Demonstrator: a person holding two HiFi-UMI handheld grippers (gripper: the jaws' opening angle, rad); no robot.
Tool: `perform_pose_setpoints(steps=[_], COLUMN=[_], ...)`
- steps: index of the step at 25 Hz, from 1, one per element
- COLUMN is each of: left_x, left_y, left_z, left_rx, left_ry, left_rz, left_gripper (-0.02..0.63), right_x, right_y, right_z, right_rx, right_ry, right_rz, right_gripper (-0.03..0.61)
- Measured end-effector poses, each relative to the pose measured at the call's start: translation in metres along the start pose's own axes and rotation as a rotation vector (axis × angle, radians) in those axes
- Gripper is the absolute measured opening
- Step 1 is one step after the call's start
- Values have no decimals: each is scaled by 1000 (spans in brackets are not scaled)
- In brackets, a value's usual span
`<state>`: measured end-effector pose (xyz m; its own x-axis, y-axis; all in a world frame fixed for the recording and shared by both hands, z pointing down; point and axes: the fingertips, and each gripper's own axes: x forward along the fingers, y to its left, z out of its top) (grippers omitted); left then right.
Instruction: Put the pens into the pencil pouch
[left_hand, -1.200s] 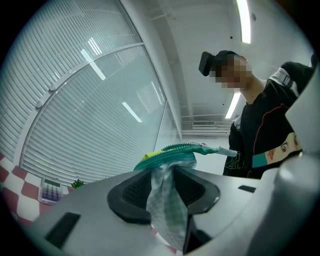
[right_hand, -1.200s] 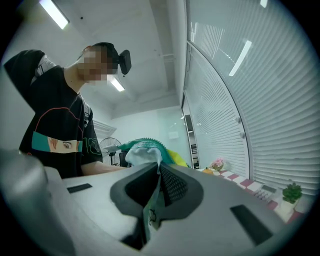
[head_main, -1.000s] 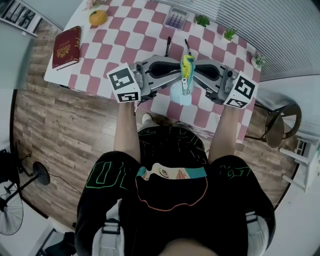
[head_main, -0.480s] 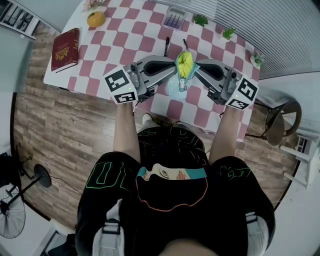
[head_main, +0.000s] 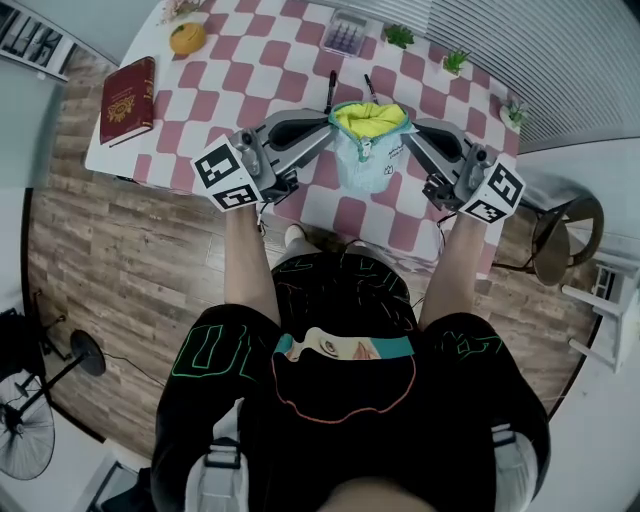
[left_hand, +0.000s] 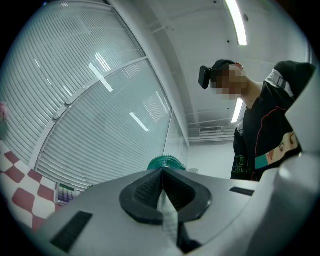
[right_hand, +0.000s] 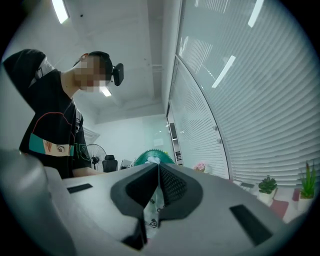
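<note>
Pouch (head_main: 365, 150) held up over worktop (head_main: 290, 60) near front edge, mouth spread wide, yellow lining showing. Left gripper (head_main: 327, 124) fingers clamped on its left rim, right gripper (head_main: 410, 132) fingers clamped on its right rim; fabric pinched between pads in both gripper views. Two dark sticks, probably pens (head_main: 331, 92), lie on worktop just behind pouch. Book (head_main: 128, 100) at left edge.
</note>
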<state>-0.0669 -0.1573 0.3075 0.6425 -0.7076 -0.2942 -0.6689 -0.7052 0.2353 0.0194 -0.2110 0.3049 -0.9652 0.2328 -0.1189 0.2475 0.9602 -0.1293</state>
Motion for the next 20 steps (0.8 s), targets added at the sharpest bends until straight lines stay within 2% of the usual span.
perform_pose_setpoints(steps=[5, 9, 15, 20], left_x=[-5, -10, -27, -48], left_y=[4, 6, 16, 27], left_z=[-5, -9, -6, -5], left_rx=[-5, -10, -7, 0], left_ry=[12, 35, 34, 48], left_rz=[21, 38, 92, 155], left_gripper=[0, 0, 0, 0], right_x=[0, 5, 15, 22], right_y=[-1, -5, -11, -32], right_z=[-9, -19, -26, -30], right_rx=[46, 88, 148, 185], right_ry=[-9, 36, 39, 28], right_rz=[10, -3, -10, -110], right_gripper=[5, 8, 40, 40])
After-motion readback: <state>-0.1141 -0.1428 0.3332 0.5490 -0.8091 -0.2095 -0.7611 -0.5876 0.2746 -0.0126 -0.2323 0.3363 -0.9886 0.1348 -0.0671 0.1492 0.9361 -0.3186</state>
